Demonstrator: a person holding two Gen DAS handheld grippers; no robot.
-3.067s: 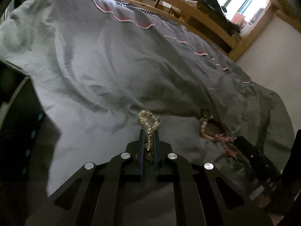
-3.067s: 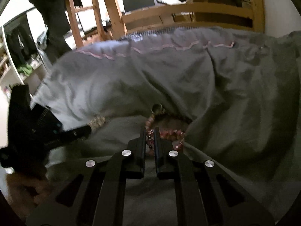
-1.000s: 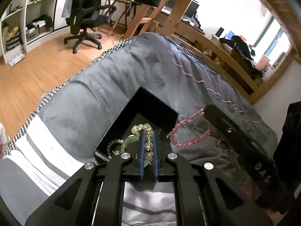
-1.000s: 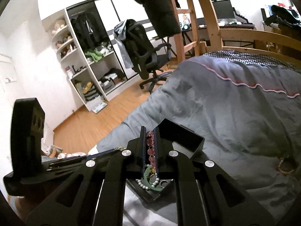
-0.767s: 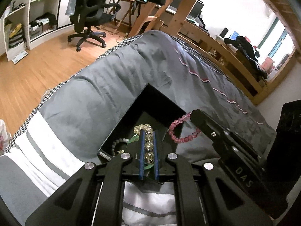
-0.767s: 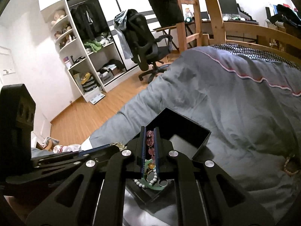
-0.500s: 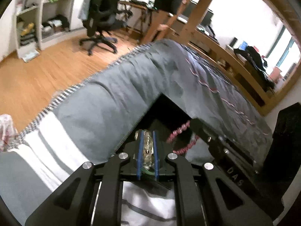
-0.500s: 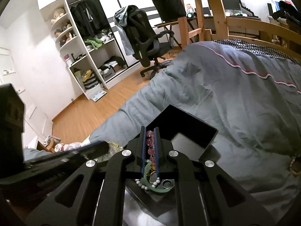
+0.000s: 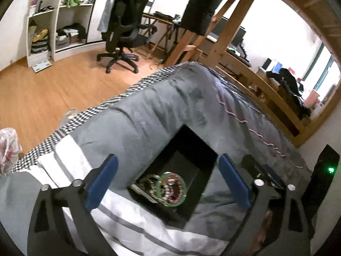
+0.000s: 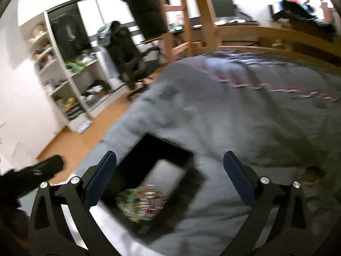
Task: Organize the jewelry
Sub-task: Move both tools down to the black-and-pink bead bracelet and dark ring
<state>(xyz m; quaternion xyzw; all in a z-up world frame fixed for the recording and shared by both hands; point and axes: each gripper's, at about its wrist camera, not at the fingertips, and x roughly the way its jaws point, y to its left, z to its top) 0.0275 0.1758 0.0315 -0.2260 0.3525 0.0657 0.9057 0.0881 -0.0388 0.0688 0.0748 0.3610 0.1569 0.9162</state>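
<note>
Left claw: black two-finger frame with blue pads, jaws spread wide and just opened; nothing between the pads, which hang above the box.
Right claw: same black frame and blue pads, jaws likewise just opened and standing wide; empty, above the same box. This view is blurred.
Bedding, near edge: white sheet with grey stripes, lying under the near corner of the box.
Jewelry box: open black rectangular box, set on the bed near its foot end, its dark floor partly bare.
Jewelry: heap in the near corner of the box; pale green bangle ringing a dark pink bead bracelet, with clear yellowish beads just beside them on the left. In the right wrist view the heap is a smear of green and pink.
Stray piece: small beaded loop on the quilt to the right, well apart from the box; too blurred to tell more.
Bed cover: grey quilt with pink-and-white wavy trim, over a black-and-white checked sheet edge.
Bed frame: light wooden rails and ladder.
Floor: orange-brown wooden boards.
Far side: black office chair; white open shelving with folded clothes.
</note>
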